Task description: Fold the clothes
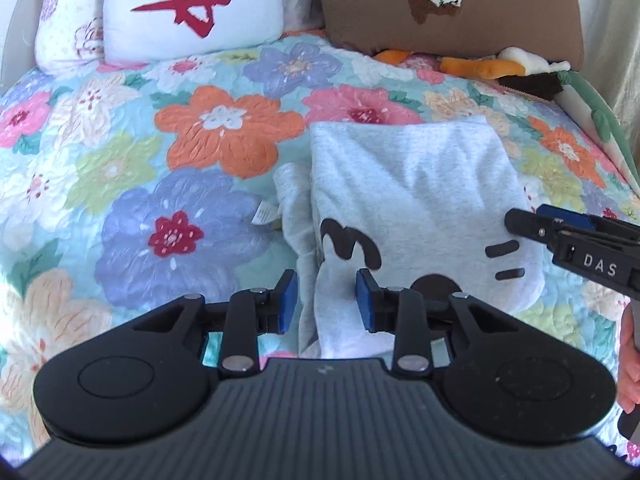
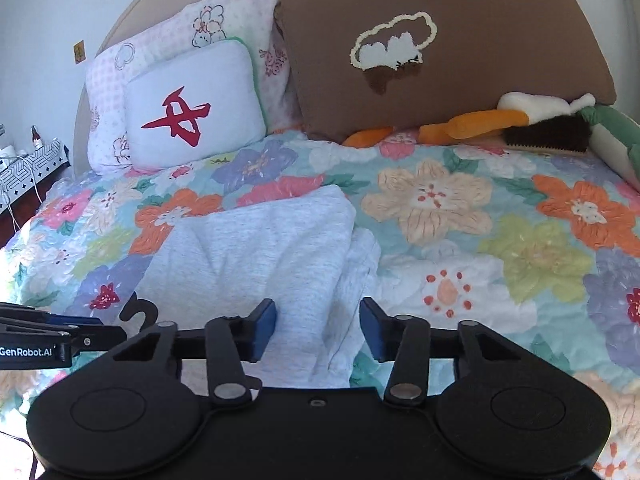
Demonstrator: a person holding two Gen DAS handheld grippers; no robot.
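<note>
Between and just ahead of both sets of tongs: one pale grey garment [image 1: 408, 196], folded into a rough block, dark cartoon markings on the near face; lying flat on quilt. One small white care tag [image 1: 262, 214] at its edge, ahead-left of left tongs.

Left gripper [image 1: 326, 300]: blue pads spread, nothing pinched; garment's near left edge lies in the gap, contact not determinable. Right gripper [image 2: 318, 330]: pads spread, nothing pinched, positioned over garment's near right edge. Right tool also visible entering left-wrist view from the right, tip over the garment's right side.

Count beyond the garment, far ahead of tongs: three pillows — one white with red character [image 1: 192, 8], one pink floral-print [image 2: 236, 12] behind it, one large brown with cloud patch [image 2: 440, 52]. One plush toy [image 2: 520, 120], orange, white and brown, lying at brown pillow's base.

Surface: one floral quilt [image 1: 120, 168], large multicolour blossoms on light blue. Curved beige headboard [image 2: 132, 16] behind pillows; white wall; patterned side table [image 2: 28, 168] with cables far left of right tongs.
</note>
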